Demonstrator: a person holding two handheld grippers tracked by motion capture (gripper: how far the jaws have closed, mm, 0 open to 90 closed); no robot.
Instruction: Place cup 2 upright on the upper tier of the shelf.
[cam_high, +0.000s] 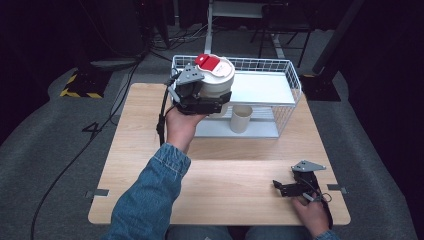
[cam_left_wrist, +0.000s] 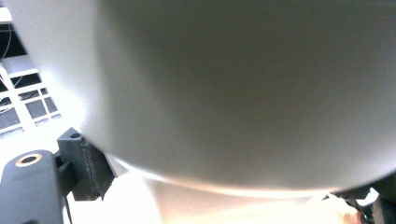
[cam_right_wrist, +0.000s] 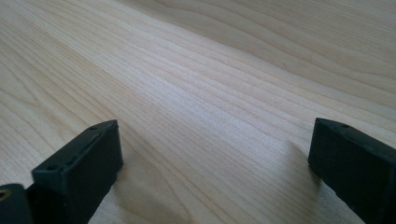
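A: Starting at the left, we see the left claw raised over the far part of the tabletop, a hand in a denim sleeve behind it. What has it got?

B: A white tub with a red label on its lid; the jaws are closed against its lower sides. In the left gripper view we see the tub's pale wall pressed close to the camera (too close to be sharp).

A: And where is the tub?

B: Held clear of the wood, at the left front corner of the white wire basket. The basket stands at the far edge of the tabletop and carries a white shelf inside.

A: We also see a cream cup upright under that shelf, just to the right of the claw.

B: Yes, apart from the tub.

A: Further right?

B: The right claw lies low at the near right corner of the tabletop, in the other hand. In the right gripper view we see its jaws spread wide with bare wood grain between them, gripping nothing.
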